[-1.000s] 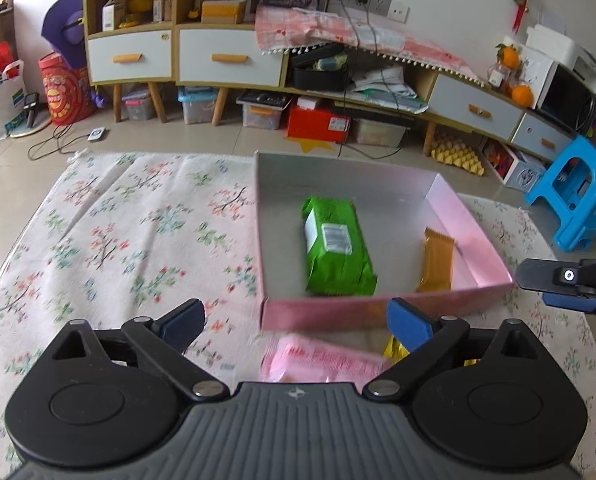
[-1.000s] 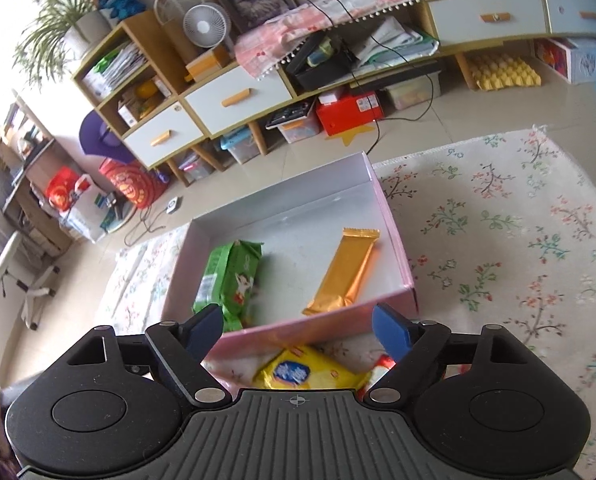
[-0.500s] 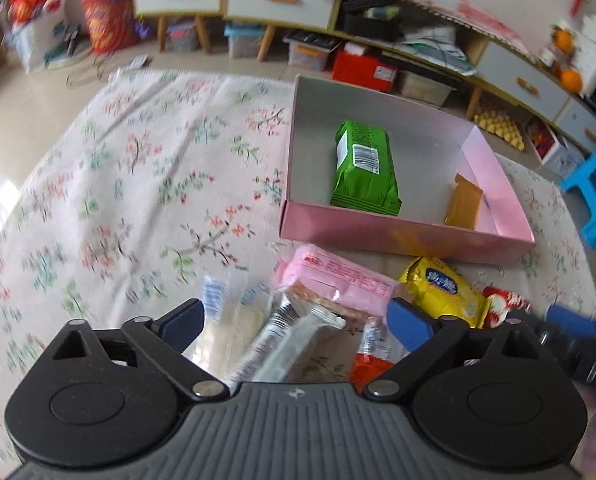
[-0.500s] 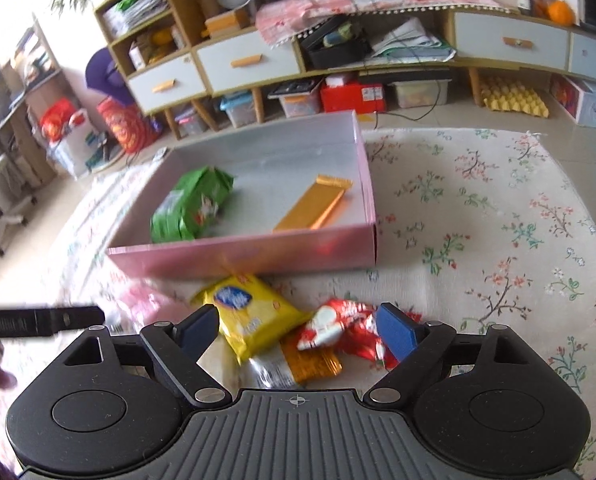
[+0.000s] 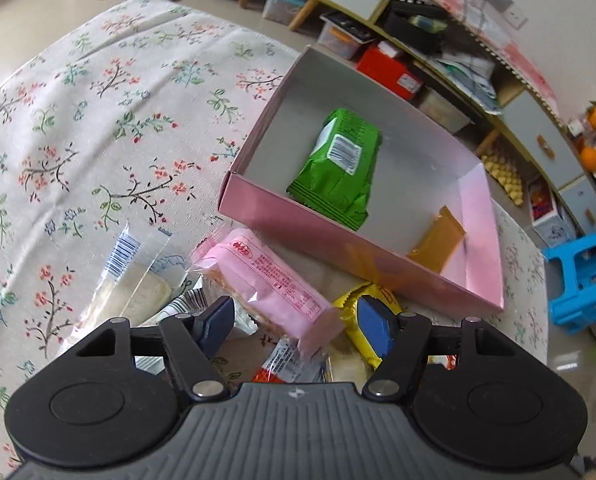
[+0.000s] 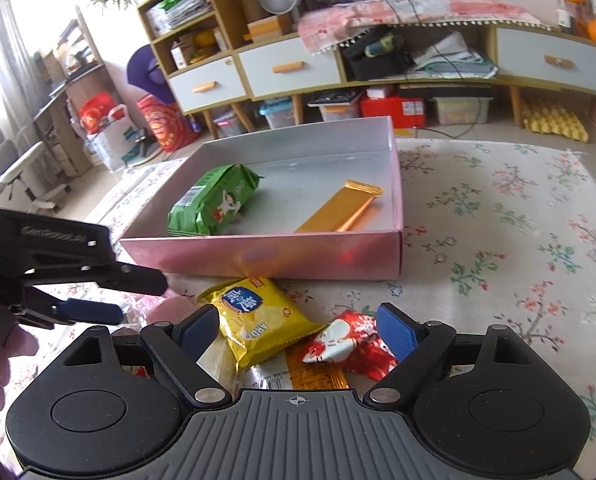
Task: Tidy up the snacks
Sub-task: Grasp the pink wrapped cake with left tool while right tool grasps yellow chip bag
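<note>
Your left gripper hangs with its blue pads spread wide and nothing between them, poised just over a long pink wafer pack that lies on the flowered cloth at the top of a loose heap of snacks. Your right gripper is likewise wide apart and empty, hovering above a yellow chip bag and a crumpled red and white wrapper, with an orange sachet tucked beneath them. From the right wrist view, the left gripper shows at the left edge, low over the same heap. Beside the pink pack lies a clear sleeve of pale crackers, and more small packets are partly hidden under the left gripper, too covered to name. Just beyond the heap, touching or nearly touching it, sits the shallow pink box, its near wall facing you. Inside it lie only two items: a green pack toward the left and a golden bar toward the right, well apart, with much bare floor around them. By this showing, the job is in its early part: two snacks are boxed, at least five wait outside, and the pink pack looks the likeliest next pick for your left side.
</note>
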Demonstrator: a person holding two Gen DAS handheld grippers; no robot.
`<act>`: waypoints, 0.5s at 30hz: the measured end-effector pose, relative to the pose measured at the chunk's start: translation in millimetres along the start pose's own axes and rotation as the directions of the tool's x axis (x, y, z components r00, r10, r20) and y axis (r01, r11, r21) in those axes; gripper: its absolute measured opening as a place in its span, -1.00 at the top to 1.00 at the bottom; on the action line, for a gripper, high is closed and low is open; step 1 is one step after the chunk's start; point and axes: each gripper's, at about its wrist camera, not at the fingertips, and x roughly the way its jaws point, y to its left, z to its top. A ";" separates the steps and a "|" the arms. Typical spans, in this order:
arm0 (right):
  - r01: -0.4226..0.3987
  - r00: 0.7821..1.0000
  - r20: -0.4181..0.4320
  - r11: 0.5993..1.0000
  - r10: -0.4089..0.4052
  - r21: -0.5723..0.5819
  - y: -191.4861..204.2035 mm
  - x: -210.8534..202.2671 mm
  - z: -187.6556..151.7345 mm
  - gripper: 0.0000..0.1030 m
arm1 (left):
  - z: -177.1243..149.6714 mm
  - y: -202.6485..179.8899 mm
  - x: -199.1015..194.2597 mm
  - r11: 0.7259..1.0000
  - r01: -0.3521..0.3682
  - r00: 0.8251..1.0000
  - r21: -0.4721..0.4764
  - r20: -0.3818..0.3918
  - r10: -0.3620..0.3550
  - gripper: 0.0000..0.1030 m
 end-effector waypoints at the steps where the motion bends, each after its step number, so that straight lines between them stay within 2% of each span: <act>1: -0.009 1.000 -0.001 1.000 0.009 -0.012 0.1 1.4 -0.2 -0.69 | 0.2 0.0 2.5 1.000 -0.014 1.000 -0.015 0.003 0.014 -0.25; 6: -0.040 0.999 -0.010 0.996 0.040 -0.074 3.1 5.9 -0.8 -0.67 | 1.9 -0.7 11.4 0.994 -0.082 0.996 -0.066 0.035 0.084 -0.21; 9: -0.046 0.999 -0.015 0.993 0.045 -0.106 6.7 9.6 -2.4 -0.62 | 1.9 -2.3 15.2 0.992 -0.091 0.995 -0.090 0.034 0.095 -0.18; 11: -0.049 0.999 -0.021 0.990 0.047 -0.135 10.2 12.6 -3.2 -0.61 | 1.7 -5.0 15.4 0.990 -0.106 0.993 -0.088 0.041 0.110 -0.18; 15: -0.046 0.999 -0.034 0.984 0.041 -0.171 15.6 21.2 -2.9 -0.55 | 0.5 -6.5 14.8 0.988 -0.139 0.988 -0.060 0.052 0.142 -0.03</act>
